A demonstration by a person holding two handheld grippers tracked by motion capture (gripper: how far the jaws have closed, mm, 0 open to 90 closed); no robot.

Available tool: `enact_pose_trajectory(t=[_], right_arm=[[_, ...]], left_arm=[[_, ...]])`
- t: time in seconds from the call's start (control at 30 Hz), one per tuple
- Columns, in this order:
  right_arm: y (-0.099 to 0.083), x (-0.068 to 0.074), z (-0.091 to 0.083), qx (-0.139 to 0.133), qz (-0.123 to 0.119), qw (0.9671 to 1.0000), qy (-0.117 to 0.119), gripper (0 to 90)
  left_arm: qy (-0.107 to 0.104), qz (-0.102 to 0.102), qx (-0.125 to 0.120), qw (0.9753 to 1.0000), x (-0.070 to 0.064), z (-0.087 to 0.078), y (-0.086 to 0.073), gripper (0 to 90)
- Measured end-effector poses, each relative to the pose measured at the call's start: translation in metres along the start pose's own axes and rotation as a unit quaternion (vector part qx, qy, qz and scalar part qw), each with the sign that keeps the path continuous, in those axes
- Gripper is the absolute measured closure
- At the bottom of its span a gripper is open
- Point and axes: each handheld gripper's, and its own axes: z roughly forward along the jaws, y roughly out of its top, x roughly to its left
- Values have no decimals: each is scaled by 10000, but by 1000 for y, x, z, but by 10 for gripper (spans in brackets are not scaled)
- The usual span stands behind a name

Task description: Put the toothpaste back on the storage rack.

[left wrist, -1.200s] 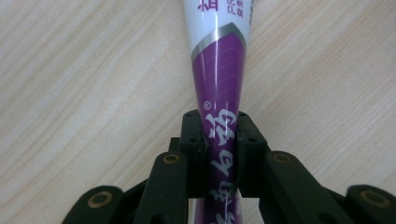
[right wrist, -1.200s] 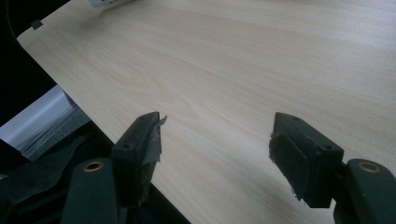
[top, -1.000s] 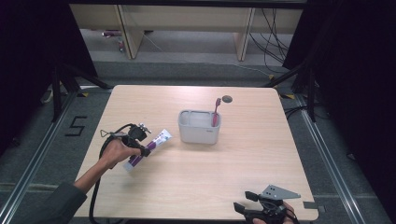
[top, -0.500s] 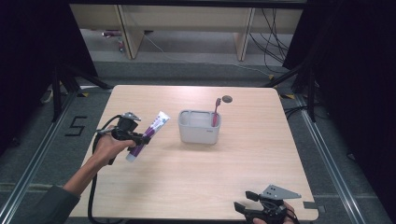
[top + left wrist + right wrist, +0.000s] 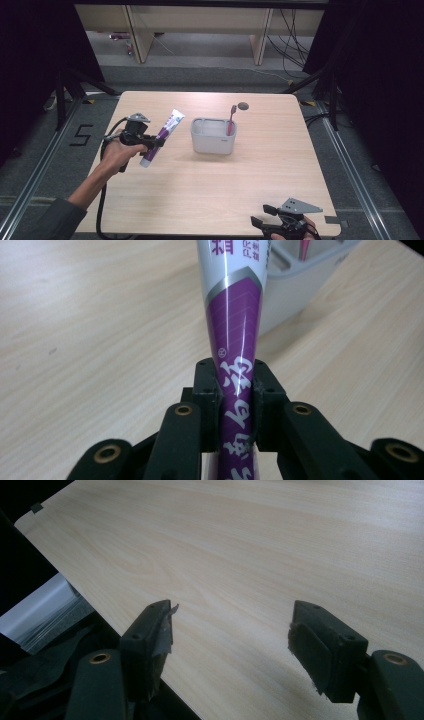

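left gripper (image 5: 156, 142) clamped on purple-white toothpaste tube (image 5: 161, 138), held tilted above table (image 5: 310, 150) | grey caddy (image 5: 212, 136) with pink toothbrush (image 5: 231, 119) just right of tube | right gripper (image 5: 264, 216) agape, empty, near table edge

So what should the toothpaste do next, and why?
Probably carry it sideways toward the grey holder and stand it inside. The left hand-held gripper is shut on the toothpaste tube and holds it tilted above the table, apart from the holder. A toothbrush already stands at one end, and the rest of the holder looks free.
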Motion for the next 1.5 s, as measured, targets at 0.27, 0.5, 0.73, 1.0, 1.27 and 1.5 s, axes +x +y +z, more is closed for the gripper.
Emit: enact_pose_trajectory(t=[0.27, 0.5, 0.73, 1.0, 1.27, 1.5], right_arm=[[0, 1, 0, -14, -6, 10000, -12, 341], [0, 0, -2, 5, -25, 10000, -66, 340], [0, 0, -2, 9, -22, 10000, -57, 341], [0, 0, -1, -31, 39, 10000, 65, 341], [0, -1, -1, -23, 20, 10000, 80, 341], [0, -1, -2, -39, -27, 10000, -11, 340]], left_arm=[[-57, 128, -407, 9991, -11, 0, 21, 764], [-81, 87, -907, 9958, -22, 8, 40, 765], [-98, 128, -1167, 9930, -31, 17, 52, 765], [-148, 104, -1355, 9906, -40, 32, 65, 765], [-130, 121, -1564, 9875, -49, 47, 77, 764], [-168, 135, -1635, 9863, -58, 62, 88, 764]])
